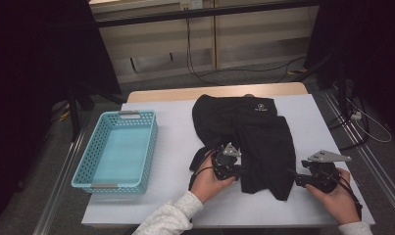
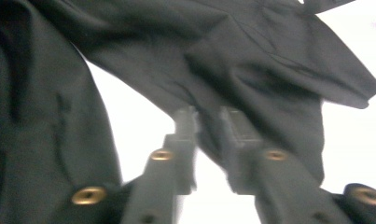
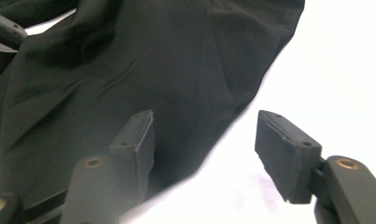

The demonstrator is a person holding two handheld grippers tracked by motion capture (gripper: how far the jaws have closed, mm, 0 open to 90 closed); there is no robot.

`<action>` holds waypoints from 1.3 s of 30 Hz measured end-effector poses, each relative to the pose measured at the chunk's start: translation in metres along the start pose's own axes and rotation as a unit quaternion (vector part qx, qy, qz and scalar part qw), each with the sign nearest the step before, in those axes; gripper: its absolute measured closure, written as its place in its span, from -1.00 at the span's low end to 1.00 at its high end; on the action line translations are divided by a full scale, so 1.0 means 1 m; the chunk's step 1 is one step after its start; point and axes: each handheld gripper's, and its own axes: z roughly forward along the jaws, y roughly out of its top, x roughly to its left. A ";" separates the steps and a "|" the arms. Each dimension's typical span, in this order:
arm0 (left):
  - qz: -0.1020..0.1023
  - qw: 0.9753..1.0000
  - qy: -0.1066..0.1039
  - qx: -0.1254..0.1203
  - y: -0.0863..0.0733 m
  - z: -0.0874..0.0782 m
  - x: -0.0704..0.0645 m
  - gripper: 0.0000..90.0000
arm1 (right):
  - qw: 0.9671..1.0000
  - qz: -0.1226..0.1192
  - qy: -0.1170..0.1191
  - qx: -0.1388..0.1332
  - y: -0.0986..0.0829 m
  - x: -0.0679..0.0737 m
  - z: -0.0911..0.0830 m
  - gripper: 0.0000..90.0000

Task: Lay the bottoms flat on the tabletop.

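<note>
A black garment [image 1: 254, 127] lies crumpled on the white table [image 1: 175, 147], with a small white logo near its far edge. My left gripper [image 1: 240, 169] is at the garment's near left side. In the left gripper view its jaws [image 2: 209, 123] are pinched on a fold of the dark cloth [image 2: 251, 60]. My right gripper [image 1: 293, 177] rests at the garment's near right corner. In its own view it [image 3: 204, 135] is open: one jaw lies over the cloth [image 3: 129, 60], the other over bare table, and the hem runs between them.
A light blue plastic basket [image 1: 85, 169] stands empty on the table's left side. Bare white table surface lies to the right of and in front of the garment. Beyond the far edge are cables on the floor and dark stands.
</note>
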 end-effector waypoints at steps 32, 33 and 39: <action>-0.035 0.999 -0.015 -0.010 0.006 -0.013 0.016 0.98 | 0.998 -0.033 0.051 0.027 0.007 0.021 0.015 0.53; -0.035 0.999 -0.013 -0.009 0.006 -0.013 0.016 0.98 | 0.998 -0.043 0.047 0.020 0.006 0.022 0.018 0.82; -0.040 0.999 -0.010 -0.020 0.007 -0.018 0.020 0.98 | 0.998 -0.050 0.044 0.019 0.017 0.009 0.013 1.00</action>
